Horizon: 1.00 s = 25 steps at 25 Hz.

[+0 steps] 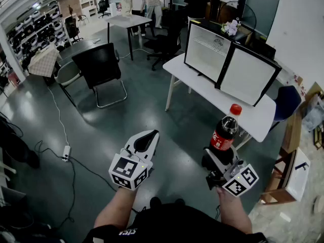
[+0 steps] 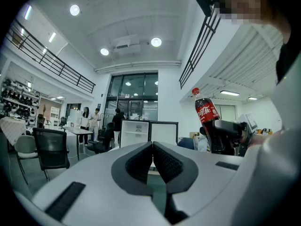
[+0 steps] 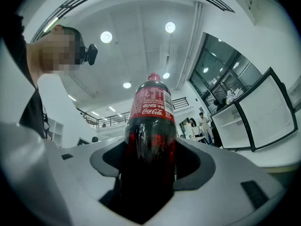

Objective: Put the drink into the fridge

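Note:
A dark cola bottle (image 1: pixel 225 130) with a red cap and red label stands upright in my right gripper (image 1: pixel 218 162), whose jaws are shut on its lower body. In the right gripper view the bottle (image 3: pixel 149 140) fills the gap between the pads. My left gripper (image 1: pixel 144 142) hangs empty at the lower middle, its pads shut together (image 2: pixel 152 161); from the left gripper view the bottle (image 2: pixel 206 112) shows to the right. The small white fridge (image 1: pixel 207 52) stands on a white table (image 1: pixel 253 116) ahead, its door (image 1: pixel 248 75) swung open to the right, a shelf inside.
A black office chair (image 1: pixel 99 65) and a grey chair (image 1: pixel 67 74) stand on the grey floor to the left, with a power strip and cables (image 1: pixel 65 152). People stand by a far table (image 1: pixel 127 20). A cardboard box (image 1: pixel 296 173) sits at the right.

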{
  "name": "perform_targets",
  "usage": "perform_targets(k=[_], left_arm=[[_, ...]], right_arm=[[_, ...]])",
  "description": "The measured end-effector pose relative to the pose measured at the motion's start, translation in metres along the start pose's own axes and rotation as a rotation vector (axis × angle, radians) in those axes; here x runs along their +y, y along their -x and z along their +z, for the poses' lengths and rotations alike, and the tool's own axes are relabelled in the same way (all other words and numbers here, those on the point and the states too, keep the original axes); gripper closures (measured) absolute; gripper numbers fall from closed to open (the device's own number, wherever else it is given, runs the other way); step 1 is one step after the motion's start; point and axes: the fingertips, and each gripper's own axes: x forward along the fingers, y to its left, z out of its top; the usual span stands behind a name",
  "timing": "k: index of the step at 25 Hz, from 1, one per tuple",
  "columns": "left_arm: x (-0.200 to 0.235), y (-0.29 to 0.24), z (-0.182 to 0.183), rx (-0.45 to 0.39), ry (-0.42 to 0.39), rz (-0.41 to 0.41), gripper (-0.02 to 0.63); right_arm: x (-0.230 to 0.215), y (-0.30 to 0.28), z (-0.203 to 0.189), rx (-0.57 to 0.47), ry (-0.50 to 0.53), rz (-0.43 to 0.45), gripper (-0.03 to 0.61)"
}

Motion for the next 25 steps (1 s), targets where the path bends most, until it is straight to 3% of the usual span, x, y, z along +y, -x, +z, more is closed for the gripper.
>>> perform_targets(k=[9, 25], left_arm=[[0.014, 0.013, -0.007, 0.019, -0.01, 0.018, 0.595], [0.054, 0.064, -0.026, 0.042, 0.014, -0.004, 0.595]], right_arm=[[0.011, -0.011, -0.012, 0.016, 0.01, 0.001, 0.282], [0.056, -0.043, -0.044, 0.003, -0.082, 0.019, 0.281]])
